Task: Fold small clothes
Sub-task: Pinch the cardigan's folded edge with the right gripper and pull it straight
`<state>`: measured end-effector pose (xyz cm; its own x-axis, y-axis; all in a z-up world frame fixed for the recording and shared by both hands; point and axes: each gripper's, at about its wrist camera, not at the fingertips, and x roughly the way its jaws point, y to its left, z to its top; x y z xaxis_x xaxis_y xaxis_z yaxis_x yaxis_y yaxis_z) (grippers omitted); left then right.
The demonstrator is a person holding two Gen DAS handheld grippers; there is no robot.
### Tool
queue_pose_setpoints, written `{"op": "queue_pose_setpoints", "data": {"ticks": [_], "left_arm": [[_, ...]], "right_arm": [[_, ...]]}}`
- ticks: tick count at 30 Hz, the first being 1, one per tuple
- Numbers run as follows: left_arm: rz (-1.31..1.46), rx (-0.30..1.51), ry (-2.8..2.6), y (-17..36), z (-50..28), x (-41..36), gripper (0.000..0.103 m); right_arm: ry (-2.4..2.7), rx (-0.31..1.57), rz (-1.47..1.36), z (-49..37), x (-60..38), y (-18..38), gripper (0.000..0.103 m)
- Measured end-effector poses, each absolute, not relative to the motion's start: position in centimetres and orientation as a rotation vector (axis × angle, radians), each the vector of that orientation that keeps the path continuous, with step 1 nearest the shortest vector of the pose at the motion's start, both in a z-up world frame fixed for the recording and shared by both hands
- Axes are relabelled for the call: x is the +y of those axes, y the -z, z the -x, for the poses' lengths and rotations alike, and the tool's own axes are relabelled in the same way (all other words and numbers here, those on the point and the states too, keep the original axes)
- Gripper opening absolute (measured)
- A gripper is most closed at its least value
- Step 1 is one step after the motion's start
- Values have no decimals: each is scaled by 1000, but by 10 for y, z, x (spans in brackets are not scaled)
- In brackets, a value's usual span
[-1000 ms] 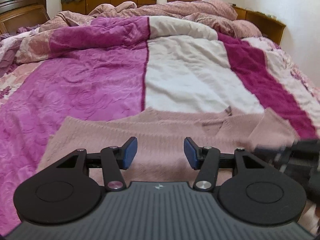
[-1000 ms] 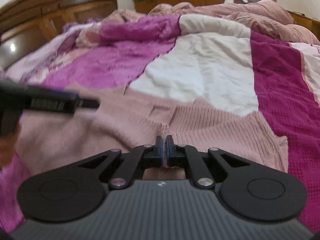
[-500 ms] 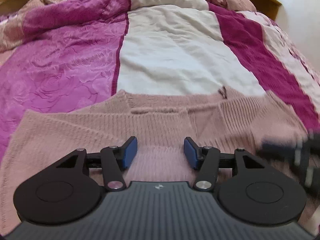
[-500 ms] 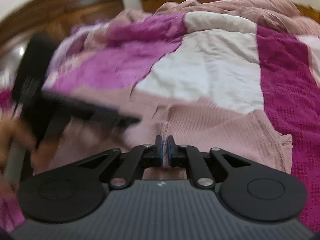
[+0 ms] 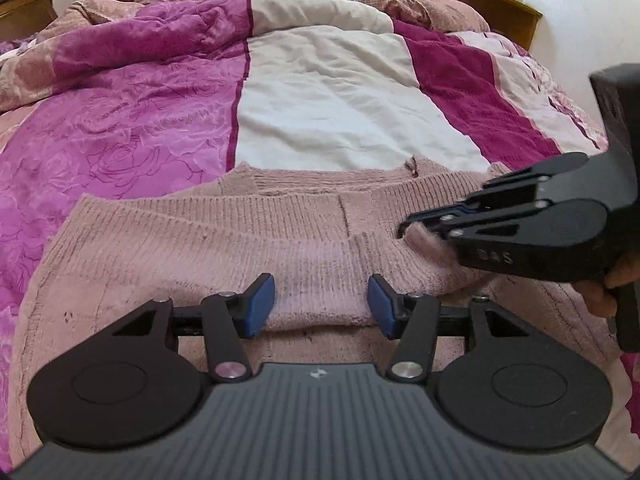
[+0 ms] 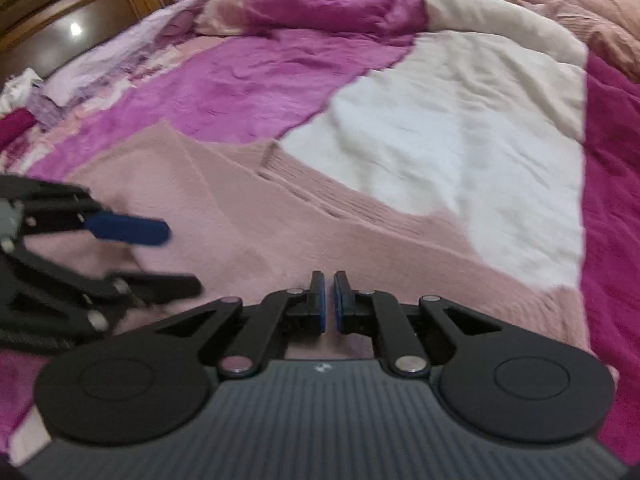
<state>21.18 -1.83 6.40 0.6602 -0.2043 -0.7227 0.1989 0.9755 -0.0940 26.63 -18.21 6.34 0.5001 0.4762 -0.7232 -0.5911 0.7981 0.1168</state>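
**Two grippers over a pink sweater on a bed**

A pink knitted sweater (image 5: 224, 240) lies spread across the near part of a bed, on a bedspread (image 5: 132, 120) of magenta, white and dark pink panels; crumpled bedding is heaped at the far end, against wooden furniture (image 5: 496, 12).

At the left, the left gripper (image 5: 321, 300) hovers low over the sweater; its blue pads (image 5: 260, 300) stand well apart, with knit fabric bunched in the gap but neither pad pressing on it.

At the right, the right gripper (image 5: 408, 229) reaches in sideways over the sweater, held by a hand (image 5: 612, 284) at the picture's edge; its jaws are drawn nearly together, and a raised fold of the sweater sits at their tips, apparently pinched, though the right wrist view is too blurred to be sure; in that view its pads (image 6: 318, 300) show only a thin slit between them.
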Motion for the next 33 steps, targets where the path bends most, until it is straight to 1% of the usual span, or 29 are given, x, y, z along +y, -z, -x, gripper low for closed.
{"op": "queue_pose_setpoints", "data": {"ticks": [6, 7, 8, 9, 10, 11, 13, 16, 18, 19, 20, 21, 22, 24, 27, 28, 31, 33], "left_arm": [[-26, 756, 204, -78, -212, -3, 60], [-35, 752, 193, -79, -216, 1, 60], [-42, 750, 182, -80, -221, 7, 60], [-50, 756, 176, -80, -227, 14, 60], [-56, 766, 169, -80, -233, 19, 60], [-57, 776, 153, -78, -238, 26, 60], [-54, 796, 126, -75, -248, 40, 60], [-57, 826, 64, -66, -259, 60, 60], [-56, 831, 26, -62, -262, 70, 60], [-52, 827, 13, -61, -263, 74, 60], [-48, 819, -3, -59, -262, 77, 60], [-50, 809, -25, -59, -260, 80, 60], [-55, 798, -49, -58, -259, 82, 60], [-68, 777, -88, -55, -257, 87, 60], [-35, 753, -114, -52, -254, 95, 60], [-25, 744, -124, -52, -253, 95, 60], [-18, 714, -157, -55, -248, 92, 60], [-10, 701, -145, -58, -244, 91, 60]], "right_arm": [[-587, 788, 113, -270, -196, -75, 11], [-590, 797, 96, -270, -201, -76, 18], [-598, 805, 74, -269, -208, -78, 27], [-605, 808, 54, -268, -215, -79, 50], [-613, 799, 41, -266, -221, -81, 68], [-626, 786, 33, -264, -224, -83, 70], [-663, 790, 10, -265, -229, -85, 69], [-731, 849, -39, -270, -227, -82, 69], [-757, 872, -13, -270, -217, -77, 69], [-770, 894, 18, -270, -209, -74, 64], [-785, 919, 55, -268, -203, -71, 53], [-816, 932, 105, -266, -194, -69, 21], [-836, 906, 147, -262, -188, -70, 12], [-837, 812, 171, -257, -184, -81, 9], [-678, 693, 189, -261, -184, -86, 9], [-608, 661, 207, -263, -183, -84, 11], [-426, 652, 266, -268, -181, -72, 11], [-403, 666, 225, -267, -191, -73, 12]]}}
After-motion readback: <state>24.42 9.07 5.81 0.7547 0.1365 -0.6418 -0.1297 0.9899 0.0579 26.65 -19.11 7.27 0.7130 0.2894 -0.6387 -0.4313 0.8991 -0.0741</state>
